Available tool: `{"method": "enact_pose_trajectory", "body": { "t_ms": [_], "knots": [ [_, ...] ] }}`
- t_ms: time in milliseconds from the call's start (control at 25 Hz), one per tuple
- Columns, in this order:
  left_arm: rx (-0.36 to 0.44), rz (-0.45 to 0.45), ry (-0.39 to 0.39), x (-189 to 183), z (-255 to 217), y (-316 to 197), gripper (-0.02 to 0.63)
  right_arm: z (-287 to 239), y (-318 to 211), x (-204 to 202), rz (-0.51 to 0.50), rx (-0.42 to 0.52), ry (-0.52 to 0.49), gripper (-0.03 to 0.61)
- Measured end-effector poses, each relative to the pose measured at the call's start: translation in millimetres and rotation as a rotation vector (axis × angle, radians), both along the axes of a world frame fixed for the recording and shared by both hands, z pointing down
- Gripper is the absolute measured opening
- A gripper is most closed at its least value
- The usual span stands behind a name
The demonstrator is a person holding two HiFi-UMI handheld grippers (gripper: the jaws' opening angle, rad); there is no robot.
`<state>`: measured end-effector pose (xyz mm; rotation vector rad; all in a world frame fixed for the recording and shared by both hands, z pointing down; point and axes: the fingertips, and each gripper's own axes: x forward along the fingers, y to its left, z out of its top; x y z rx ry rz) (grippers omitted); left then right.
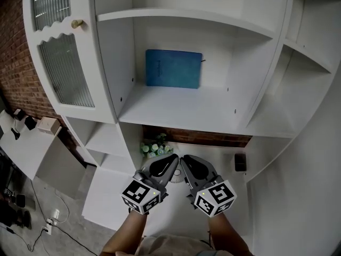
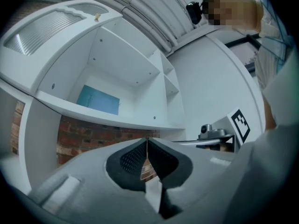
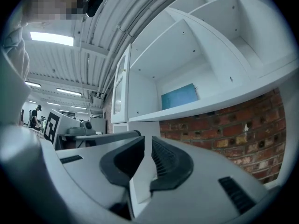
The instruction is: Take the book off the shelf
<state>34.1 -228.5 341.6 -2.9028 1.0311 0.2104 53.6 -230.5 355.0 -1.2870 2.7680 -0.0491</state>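
- The blue book (image 1: 173,68) stands on edge at the far back of the middle compartment of a white shelf unit (image 1: 266,89), left of that compartment's middle, its cover facing out.
- Its long axis runs left to right along the shelf board (image 1: 181,113). The lower long edge rests on the board, and the book appears to lean on the back panel.
- A second board (image 1: 186,17) roofs the compartment, and white side walls close it left and right. Its front is open towards the near side.
- A glazed door (image 1: 64,73) with a small round knob (image 1: 78,23) hangs left of the compartment, clear of its opening.
- Below the book's board, a strip of brick wall (image 1: 197,137) shows at the back. A bunch of small flowers (image 1: 153,147) stands on the left there and a dark boxy object (image 1: 240,162) on the right.
- The left gripper (image 1: 175,157) and the right gripper (image 1: 184,159) are side by side, near and low, with their tips almost meeting. They are well apart from the book, with the front edge of its board between them and it.
- The left gripper's jaws are pressed together at the tips, holding nothing.
- The right gripper's jaws stand a narrow slit apart, with nothing between them.
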Motion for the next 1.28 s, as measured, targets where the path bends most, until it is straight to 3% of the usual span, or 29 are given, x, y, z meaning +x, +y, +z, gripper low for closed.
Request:
{"method": "enact_pose_trajectory", "body": {
  "t_ms": [480, 1000, 1280],
  "knots": [
    [0.024, -0.015, 0.001, -19.2, -8.8, -5.7, 0.014, -7.9, -11.7, -0.4, 0.024, 0.002, -0.007, 0.048],
    [0.066, -0.043, -0.017, -26.9, -39.1, -9.2, 0.015, -42.9, -11.4, -5.8, 0.014, 0.073, 0.024, 0.049],
    [0.101, -0.053, -0.03, -26.8, -65.6, -17.0, 0.056, -69.1, -22.1, -7.5, 0.013, 0.086, 0.047, 0.072]
  ]
}}
